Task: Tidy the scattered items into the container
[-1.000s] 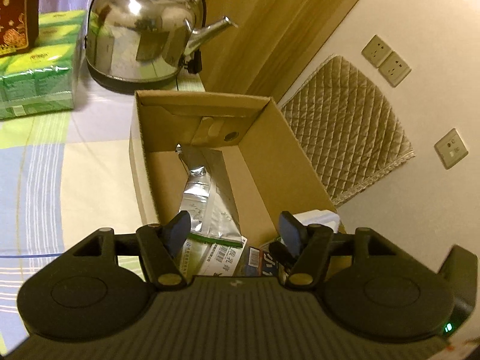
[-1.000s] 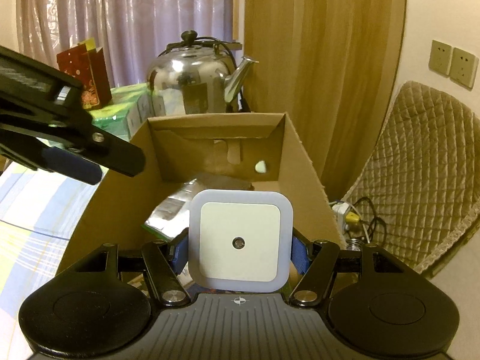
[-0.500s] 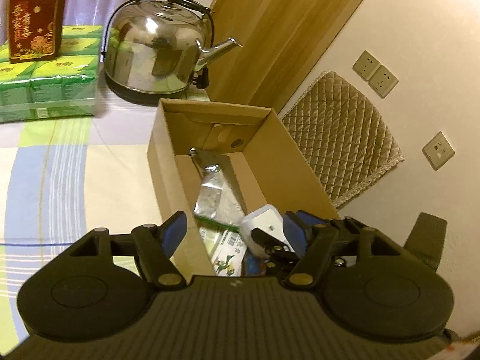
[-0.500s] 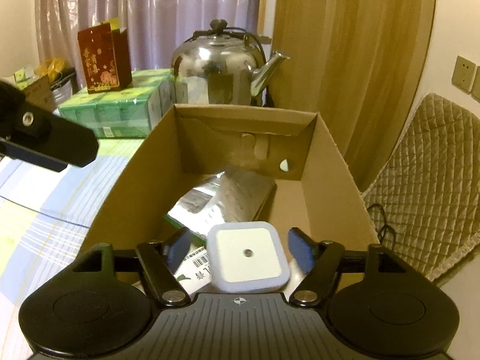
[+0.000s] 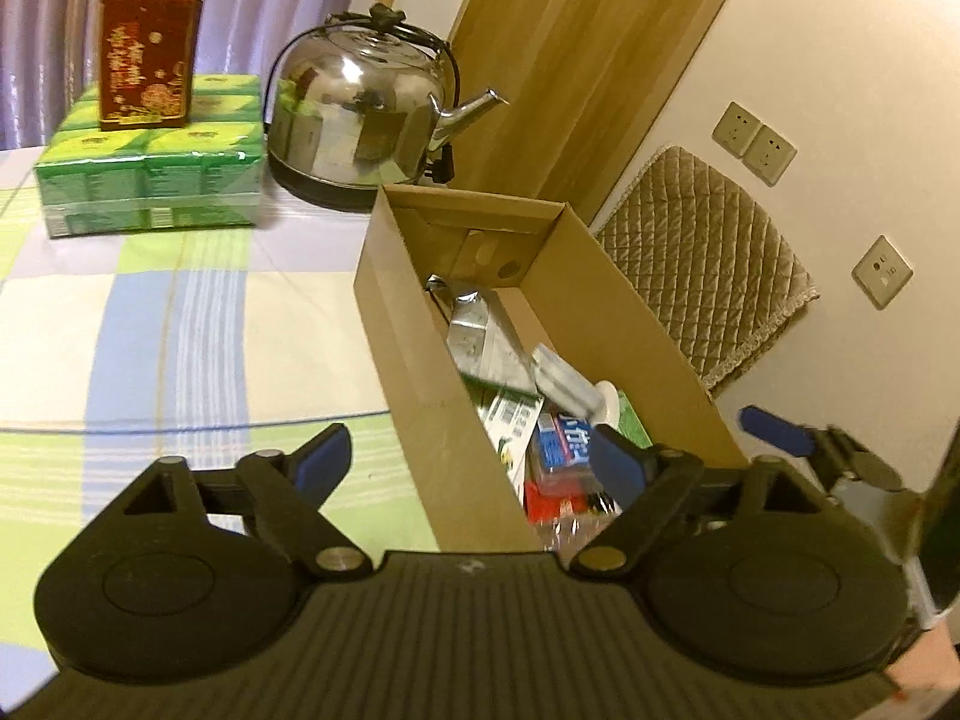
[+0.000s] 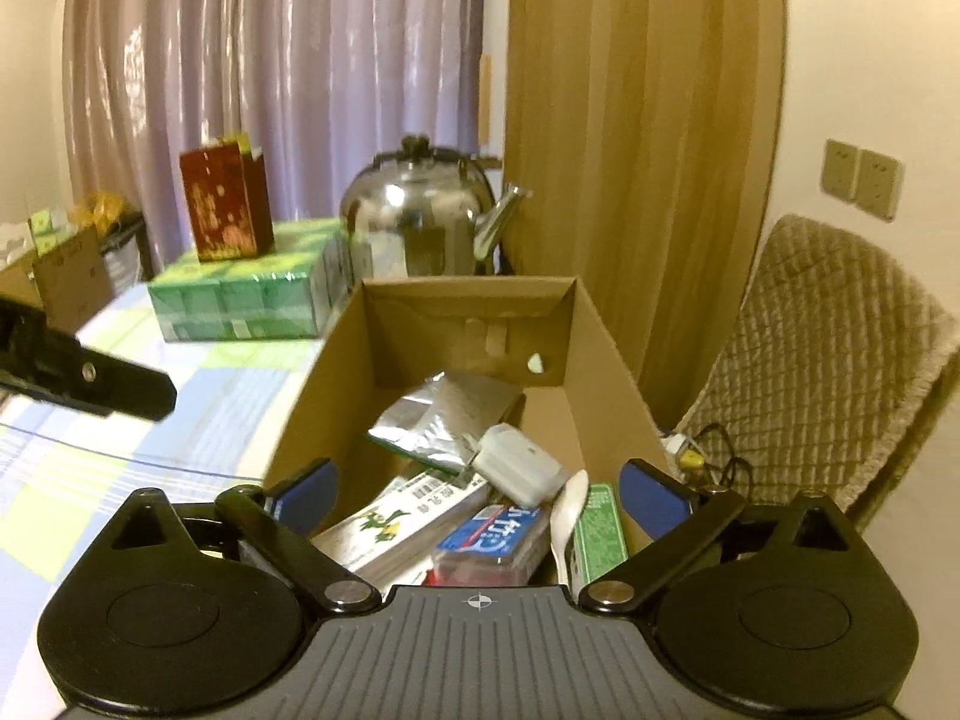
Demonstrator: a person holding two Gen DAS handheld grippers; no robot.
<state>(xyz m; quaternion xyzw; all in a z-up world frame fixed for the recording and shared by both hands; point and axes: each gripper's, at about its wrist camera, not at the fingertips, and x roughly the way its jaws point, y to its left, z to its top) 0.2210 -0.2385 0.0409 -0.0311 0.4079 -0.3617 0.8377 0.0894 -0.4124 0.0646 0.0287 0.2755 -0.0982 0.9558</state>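
Note:
An open cardboard box [image 6: 606, 336] [image 5: 390, 324] stands on the checked tablecloth. Inside lie a silver foil pouch [image 6: 432, 420] [image 5: 480, 330], a white square night light [image 6: 519, 465] [image 5: 561, 381], a white-green medicine carton [image 6: 402, 525], a blue pack [image 6: 498, 537], a green pack [image 6: 597, 531] and a white spoon [image 6: 567, 510]. My right gripper [image 6: 477, 489] hangs open above the box's near end, nothing between its fingers. My left gripper [image 5: 468, 462] is open too, straddling the box's left wall near its front corner. The right gripper's blue fingertip [image 5: 774, 426] shows at the left wrist view's right edge.
A steel kettle [image 5: 360, 114] [image 6: 420, 222] stands behind the box. Left of it, a green shrink-wrapped pack [image 5: 150, 180] [image 6: 240, 294] carries a red gift bag [image 5: 147, 48] [image 6: 225, 210]. A quilted chair [image 6: 822, 360] and wall sockets [image 5: 753, 141] are on the right.
My right gripper opened and let the white night light go; it now lies in the box on the foil pouch. Both grippers pulled back and up from the box.

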